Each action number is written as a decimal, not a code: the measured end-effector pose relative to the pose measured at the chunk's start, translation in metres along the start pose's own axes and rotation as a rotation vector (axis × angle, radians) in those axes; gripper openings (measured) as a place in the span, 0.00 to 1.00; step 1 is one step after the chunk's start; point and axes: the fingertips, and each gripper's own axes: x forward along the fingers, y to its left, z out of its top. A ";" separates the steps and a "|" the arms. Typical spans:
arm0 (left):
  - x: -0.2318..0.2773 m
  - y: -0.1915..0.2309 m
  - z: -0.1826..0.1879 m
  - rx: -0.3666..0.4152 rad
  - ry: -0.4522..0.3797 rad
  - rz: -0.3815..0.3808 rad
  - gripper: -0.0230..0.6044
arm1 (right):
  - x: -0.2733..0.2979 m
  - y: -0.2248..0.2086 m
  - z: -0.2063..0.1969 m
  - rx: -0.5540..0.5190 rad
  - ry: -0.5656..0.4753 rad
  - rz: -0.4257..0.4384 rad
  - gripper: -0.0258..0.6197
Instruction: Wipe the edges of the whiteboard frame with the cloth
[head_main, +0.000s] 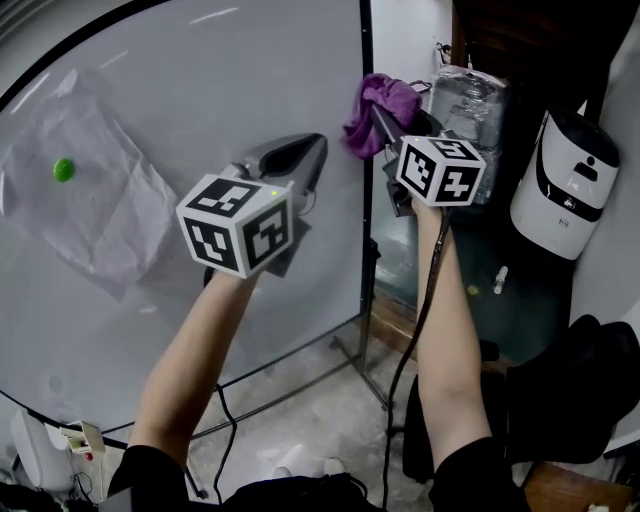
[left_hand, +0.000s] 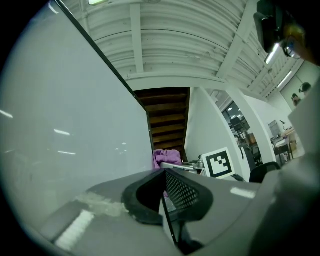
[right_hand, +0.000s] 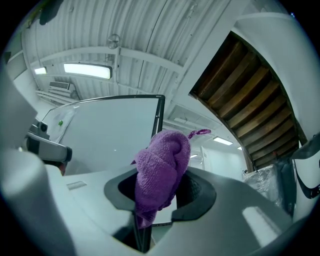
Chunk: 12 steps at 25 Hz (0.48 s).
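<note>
My R gripper (head_main: 385, 125) (right_hand: 155, 200) was clamped on the purple cloth (head_main: 383, 100) (right_hand: 162, 170). The jaws were closed on its lower part, and the rest bunched up and stuck out past the tips, w/ a thin tag poking off the top. In the head view the cloth sat right at the board's R vertical frame edge (head_main: 364, 170), overlapping the dark strip. In the right gripper view the same edge (right_hand: 159, 115) ran up just behind the cloth. I couldn't tell for sure whether cloth and frame were actually touching.

My L gripper (head_main: 300, 155) (left_hand: 165, 175) had its jaws together w/ nothing between them. It was in front of the whiteboard (head_main: 200, 90), near the R edge and just L of the cloth. The left gripper view showed the cloth beyond its tips, beside the frame edge (left_hand: 145, 125).

On the board, well L of both grippers, were a sheet of paper (head_main: 90, 200) and a green magnet (head_main: 64, 170). Off to the R of the board were a plastic-wrapped bundle (head_main: 470, 95) and a white device (head_main: 570, 180).
</note>
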 end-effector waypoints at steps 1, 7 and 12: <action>0.000 -0.002 -0.002 0.001 0.001 -0.003 0.04 | -0.002 0.000 -0.005 0.004 0.006 -0.002 0.27; -0.003 -0.014 -0.019 0.002 0.015 -0.019 0.04 | -0.013 0.001 -0.037 0.052 0.042 -0.009 0.27; -0.005 -0.021 -0.036 -0.016 0.028 -0.028 0.04 | -0.026 0.001 -0.071 0.087 0.084 -0.018 0.27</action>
